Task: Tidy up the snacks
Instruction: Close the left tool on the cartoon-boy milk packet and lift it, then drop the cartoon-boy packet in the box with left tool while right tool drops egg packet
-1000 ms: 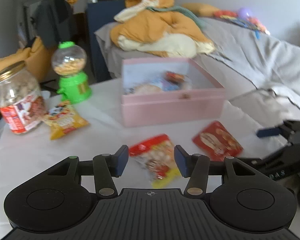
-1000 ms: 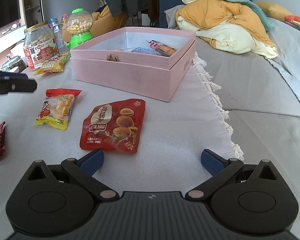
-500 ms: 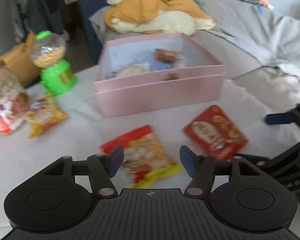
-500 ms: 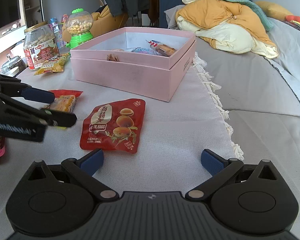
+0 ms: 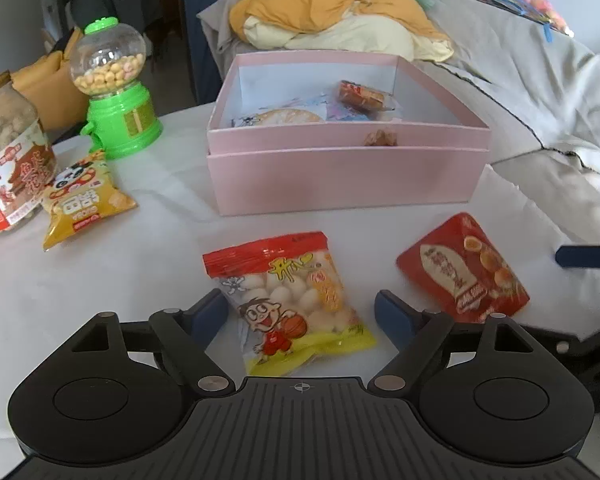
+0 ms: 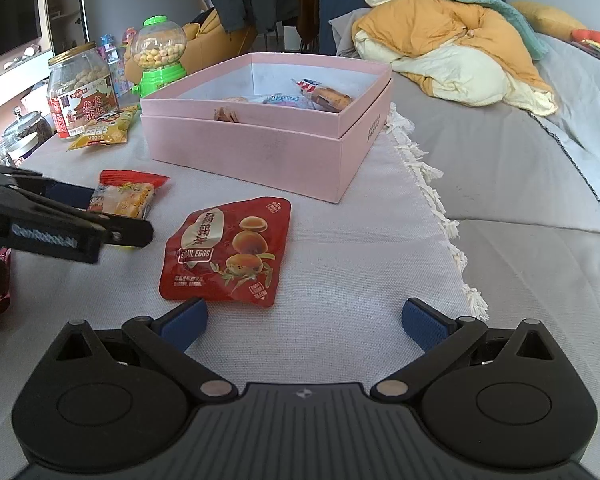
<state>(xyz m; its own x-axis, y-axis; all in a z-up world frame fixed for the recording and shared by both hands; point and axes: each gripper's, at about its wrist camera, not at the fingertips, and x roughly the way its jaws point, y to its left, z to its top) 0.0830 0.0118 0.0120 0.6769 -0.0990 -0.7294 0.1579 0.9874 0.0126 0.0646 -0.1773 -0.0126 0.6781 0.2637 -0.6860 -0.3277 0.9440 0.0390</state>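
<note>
A pink box (image 5: pixel 340 176) holds several snacks; it also shows in the right wrist view (image 6: pixel 260 148). A red-and-yellow snack bag with a cartoon boy (image 5: pixel 292 300) lies flat on the white cloth, its lower half between the open fingers of my left gripper (image 5: pixel 300 316). In the right wrist view this bag (image 6: pixel 126 196) sits partly behind the left gripper (image 6: pixel 100 220). A red quail-egg pouch (image 6: pixel 228 252) lies just ahead of my open, empty right gripper (image 6: pixel 304 320); it also shows in the left wrist view (image 5: pixel 464 268).
A yellow panda snack bag (image 5: pixel 84 204), a glass jar (image 5: pixel 8 168) and a green gumball dispenser (image 5: pixel 116 92) stand at the left. A bed with orange and cream bedding (image 6: pixel 452 36) lies behind and right. The cloth's fringed edge (image 6: pixel 432 200) runs along the right.
My left gripper has moved forward and down over the cartoon snack bag and its fingers have opened wider. The right gripper has not moved.
</note>
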